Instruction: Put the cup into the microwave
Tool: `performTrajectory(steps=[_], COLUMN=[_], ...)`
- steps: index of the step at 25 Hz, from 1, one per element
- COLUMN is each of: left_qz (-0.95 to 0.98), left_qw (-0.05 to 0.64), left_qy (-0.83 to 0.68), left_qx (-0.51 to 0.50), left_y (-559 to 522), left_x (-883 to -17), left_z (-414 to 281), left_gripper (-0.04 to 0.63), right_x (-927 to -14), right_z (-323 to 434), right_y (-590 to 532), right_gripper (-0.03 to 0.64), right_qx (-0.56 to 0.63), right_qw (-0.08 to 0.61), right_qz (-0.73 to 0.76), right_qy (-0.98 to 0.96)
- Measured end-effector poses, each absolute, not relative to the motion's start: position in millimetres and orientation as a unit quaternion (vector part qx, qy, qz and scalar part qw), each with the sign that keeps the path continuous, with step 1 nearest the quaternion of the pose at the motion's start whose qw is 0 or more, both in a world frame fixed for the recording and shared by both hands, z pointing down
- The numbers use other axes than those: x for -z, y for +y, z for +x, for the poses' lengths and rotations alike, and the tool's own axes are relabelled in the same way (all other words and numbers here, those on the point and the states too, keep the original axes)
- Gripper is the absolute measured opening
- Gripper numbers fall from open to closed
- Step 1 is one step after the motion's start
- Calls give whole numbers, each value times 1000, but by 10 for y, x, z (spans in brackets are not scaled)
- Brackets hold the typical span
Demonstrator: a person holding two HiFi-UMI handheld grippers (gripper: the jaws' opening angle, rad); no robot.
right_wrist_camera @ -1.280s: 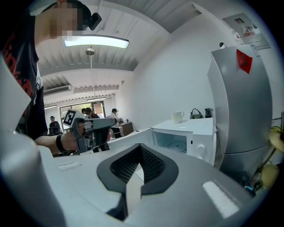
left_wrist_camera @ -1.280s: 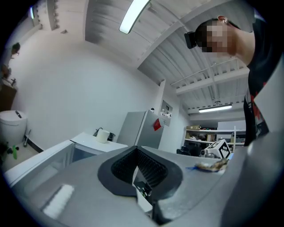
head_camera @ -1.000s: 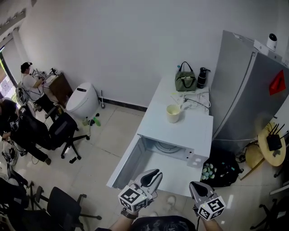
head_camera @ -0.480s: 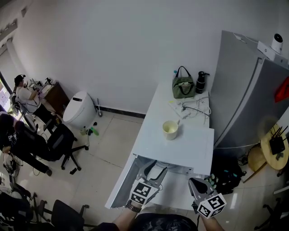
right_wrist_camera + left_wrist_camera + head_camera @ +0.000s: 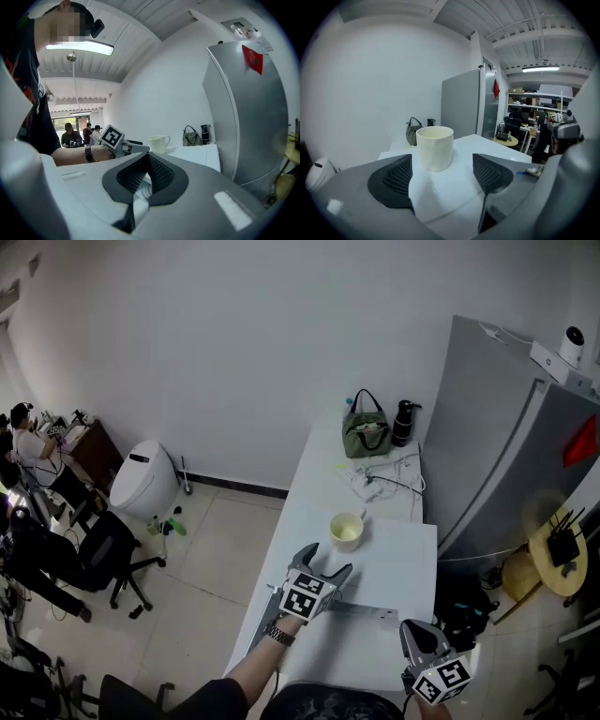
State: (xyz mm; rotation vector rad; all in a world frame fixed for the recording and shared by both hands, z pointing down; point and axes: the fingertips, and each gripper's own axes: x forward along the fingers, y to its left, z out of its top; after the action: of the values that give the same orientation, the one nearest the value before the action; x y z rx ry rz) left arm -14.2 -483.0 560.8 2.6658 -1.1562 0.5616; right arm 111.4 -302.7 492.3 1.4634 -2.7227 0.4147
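Observation:
A cream cup (image 5: 346, 529) stands upright on the flat top of the white microwave (image 5: 398, 559). My left gripper (image 5: 325, 560) hovers over that top just short of the cup. Its jaws have just been opening and now stand wide apart with nothing between them. In the left gripper view the cup (image 5: 435, 147) sits straight ahead, just past the two dark pads (image 5: 393, 177), and the left gripper (image 5: 442, 182) does not touch it. My right gripper (image 5: 413, 632) hangs low at the near right, jaws closed together on nothing. The right gripper (image 5: 147, 174) looks toward the cup (image 5: 159, 143) and the left gripper (image 5: 125, 146).
A grey fridge (image 5: 511, 446) stands right of the microwave. Behind the cup on the counter are cables (image 5: 382, 479), a green bag (image 5: 364, 432) and a black bottle (image 5: 403, 423). A white rounded unit (image 5: 141, 482), office chairs and seated people are on the floor at left.
My left gripper has travelled forward from the microwave's open front up over its top toward the cup, and its jaws have spread. The right gripper has dropped lower in the head view.

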Motion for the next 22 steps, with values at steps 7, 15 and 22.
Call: performTrajectory(steps=[7,15,22], left_qz=[894,882,883], left_qw=[97,78,75], left_qy=[-380,-398,-401], left_qx=[-219,-239,-232], left_y=[-5291,-5545,-5625], left_x=[-5719,-5828,-5905], left_z=[65,179,187], left_gripper=[411,437,433], right_x=[-4957,-5016,-5034], right_z=[1337,1476,1524], right_y=[-3034,-3052,-3074], right_gripper=[2,2,2], right_qx=[-144,-156,-159], right_qw=[8,5,6], right_qz=[505,521,523], right_qy=[-851,-839,-838])
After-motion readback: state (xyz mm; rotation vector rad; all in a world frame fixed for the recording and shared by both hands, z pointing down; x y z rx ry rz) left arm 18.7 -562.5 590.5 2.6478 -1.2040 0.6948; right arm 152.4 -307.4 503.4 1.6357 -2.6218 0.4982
